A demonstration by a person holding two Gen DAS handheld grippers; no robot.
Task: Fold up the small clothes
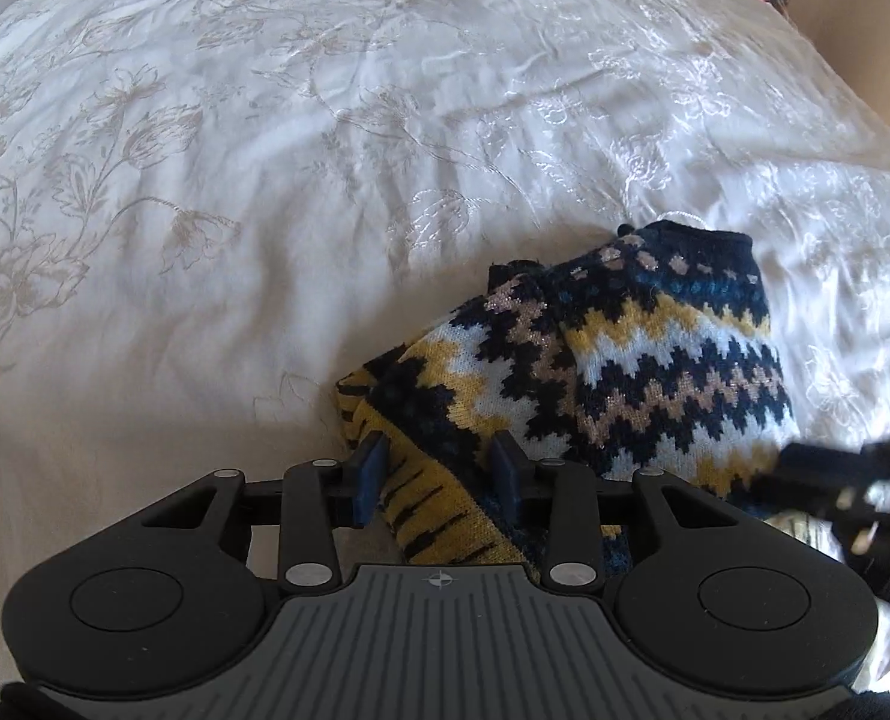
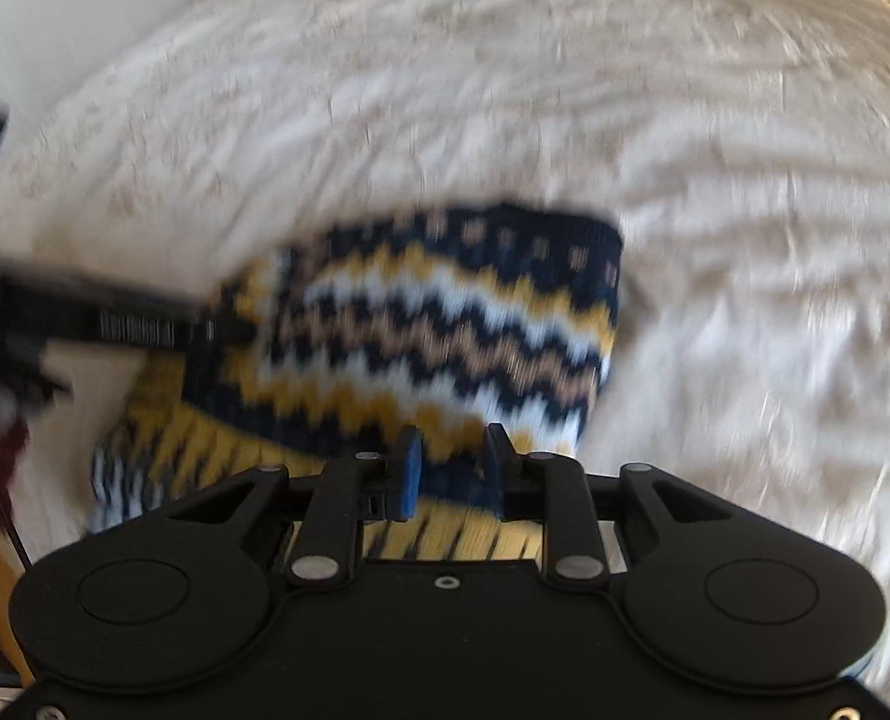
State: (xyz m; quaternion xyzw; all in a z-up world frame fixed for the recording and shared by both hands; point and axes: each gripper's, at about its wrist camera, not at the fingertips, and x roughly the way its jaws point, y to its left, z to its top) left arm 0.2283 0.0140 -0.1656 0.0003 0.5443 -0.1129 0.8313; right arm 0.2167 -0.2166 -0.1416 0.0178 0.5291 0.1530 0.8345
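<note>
Left gripper [image 1: 438, 471] first: we've got its jaws set fairly narrow with a fold of the knit sweater [image 1: 625, 354] running between them, yellow ribbed hem right in the gap. We can't tell if the pads are actually pinching it or just straddling it. Same story on the right gripper [image 2: 452, 468]: narrow gap, dark and yellow knit sitting between the fingers, but that view is smeared with motion blur, so whether it's a real hold is anyone's guess.

The sweater itself sits bunched on the white embroidered bedspread [image 1: 216, 192], at the near edge of the bed, just in front of both grippers, zigzag bands up and the navy end pointing far.

What could go wrong, as we see it: the knit is thick and stretchy, so if only one layer is caught, the fold will peel apart when lifted. The two grippers are also close together, so they could bump each other. And the soft bedspread could get pinched along with the hem and drag up with it.
</note>
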